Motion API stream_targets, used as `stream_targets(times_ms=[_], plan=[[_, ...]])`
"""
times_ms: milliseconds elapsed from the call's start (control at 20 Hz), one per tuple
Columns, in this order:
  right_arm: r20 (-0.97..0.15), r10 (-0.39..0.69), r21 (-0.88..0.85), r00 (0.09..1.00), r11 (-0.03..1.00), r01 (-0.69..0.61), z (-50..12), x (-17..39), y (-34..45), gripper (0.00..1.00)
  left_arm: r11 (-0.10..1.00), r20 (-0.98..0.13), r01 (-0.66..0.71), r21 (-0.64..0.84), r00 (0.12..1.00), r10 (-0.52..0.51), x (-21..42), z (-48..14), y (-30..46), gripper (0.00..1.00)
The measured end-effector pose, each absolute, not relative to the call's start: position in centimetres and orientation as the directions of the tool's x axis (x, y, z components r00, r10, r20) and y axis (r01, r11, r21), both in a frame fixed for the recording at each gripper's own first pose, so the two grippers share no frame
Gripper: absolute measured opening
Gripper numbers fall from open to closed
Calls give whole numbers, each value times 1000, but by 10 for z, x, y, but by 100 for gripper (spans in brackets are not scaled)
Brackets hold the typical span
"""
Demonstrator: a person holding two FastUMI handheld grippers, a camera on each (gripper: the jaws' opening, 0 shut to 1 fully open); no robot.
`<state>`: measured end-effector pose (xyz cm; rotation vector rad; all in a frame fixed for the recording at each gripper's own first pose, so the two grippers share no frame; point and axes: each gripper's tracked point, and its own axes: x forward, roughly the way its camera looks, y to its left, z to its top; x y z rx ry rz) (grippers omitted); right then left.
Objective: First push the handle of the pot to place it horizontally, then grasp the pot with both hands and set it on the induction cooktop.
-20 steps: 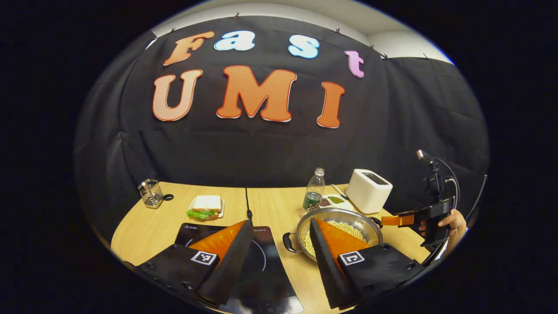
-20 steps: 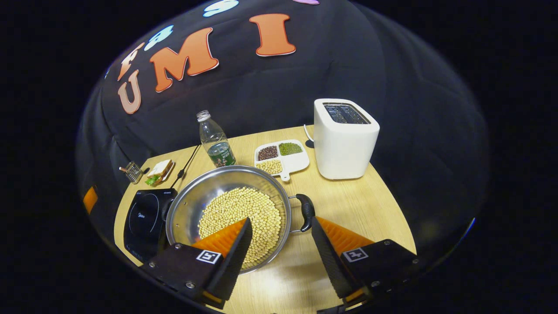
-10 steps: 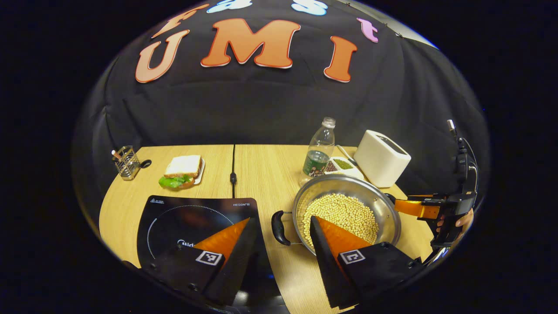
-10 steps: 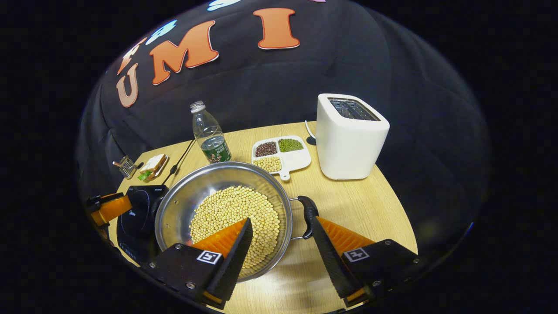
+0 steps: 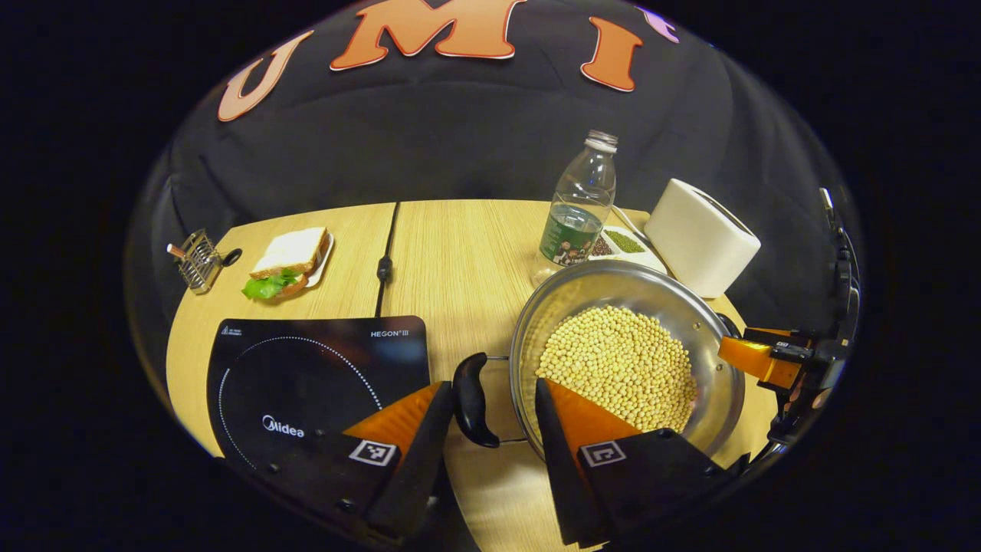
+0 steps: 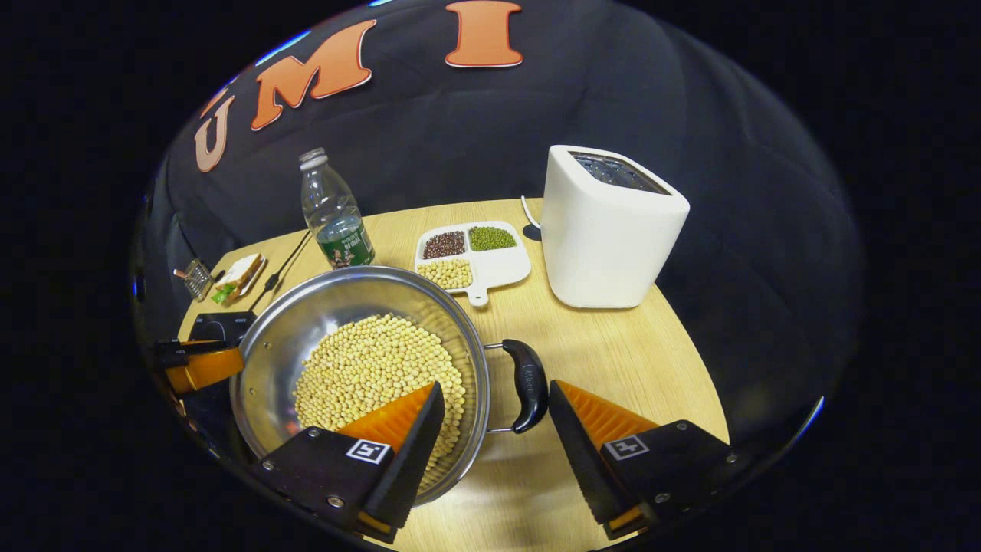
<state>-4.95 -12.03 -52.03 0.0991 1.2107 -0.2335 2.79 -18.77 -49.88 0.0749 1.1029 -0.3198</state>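
Both tongs stand wide, each around one handle of the pot (image 5: 625,368). The left tongs (image 5: 490,418) straddle its left handle (image 5: 469,399), the right tongs (image 6: 494,418) its right handle (image 6: 527,385).

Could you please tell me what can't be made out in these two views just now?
- Left gripper view: the cooktop near edge and controls, hidden behind the left gripper.
- Right gripper view: most of the cooktop, hidden behind the pot.
- Left gripper view: the divided tray, mostly hidden behind the bottle.
- Both views: the rack, contents too small.

both grippers (image 5: 490,402) (image 6: 494,402) spread wide
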Motion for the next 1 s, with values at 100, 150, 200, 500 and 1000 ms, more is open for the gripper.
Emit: stream_targets(times_ms=[100, 150, 200, 500, 1000], plan=[[-937, -129, -54, 325, 972, 229, -524, -50, -122, 86, 954, -893, 284, -100, 398, -212, 30, -507, -190, 75], [-937, -131, -56, 323, 971, 231, -526, -49, -123, 86, 954, -894, 283, -103, 393, -213, 30, -512, -191, 73], [-937, -145, -69, 318, 969, 237, -529, -49, -125, 86, 953, -890, 281, -113, 398, -223, 32, -516, -195, 73], [-924, -256, -192, 284, 953, 233, -545, -54, -151, 83, 938, -862, 305, -164, 419, -287, 36, -530, -220, 76], [-935, -202, -113, 291, 949, 294, -561, -56, -154, 71, 939, -842, 338, -58, 489, -228, 59, -559, -230, 72]])
